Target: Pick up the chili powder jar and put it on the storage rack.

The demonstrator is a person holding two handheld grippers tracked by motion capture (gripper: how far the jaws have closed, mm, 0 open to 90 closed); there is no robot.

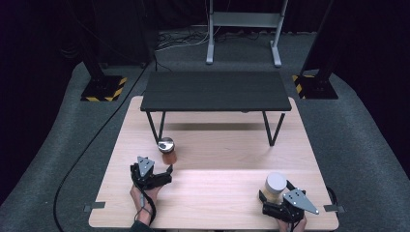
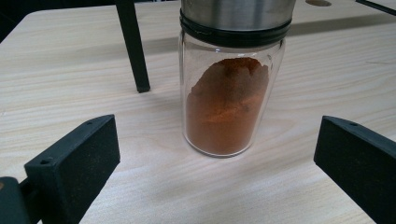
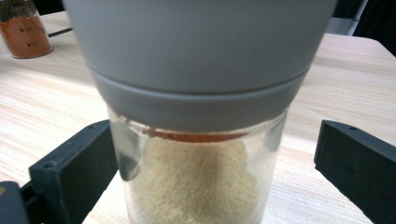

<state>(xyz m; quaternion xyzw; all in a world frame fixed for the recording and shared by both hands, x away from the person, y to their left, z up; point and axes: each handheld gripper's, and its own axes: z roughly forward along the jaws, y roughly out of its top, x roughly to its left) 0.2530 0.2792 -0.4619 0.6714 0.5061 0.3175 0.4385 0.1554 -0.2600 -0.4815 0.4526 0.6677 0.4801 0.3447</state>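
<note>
A: What is cut off or hard to see?

B: In the left gripper view the red spice jar [image 2: 227,88] loses the top of its steel lid [image 2: 236,14] at the upper edge. In the right gripper view the pale spice jar [image 3: 198,179] is so close that its grey lid [image 3: 201,51] runs out of the picture on three sides, and its base is cut off below. From the high view the person shows as hands and a bit of sleeve at the bottom edge.

A: Any labels or writing?

B: None I can read. The glass of both jars looks plain.

A: Where do the jars stand?

B: Both upright on the light wooden table [image 1: 222,145]. The red one is near the left leg of the small black shelf [image 1: 215,91]; the pale one is near the front right corner.

A: And the grippers?

B: The left gripper [image 2: 215,161] is spread wide, with the red jar just ahead of its jaws, untouched. The right gripper [image 3: 212,161] is also spread; the pale jar sits between its jaws. The left jaw is very close to the glass; I cannot tell whether it touches. The right jaw stands apart.
</note>
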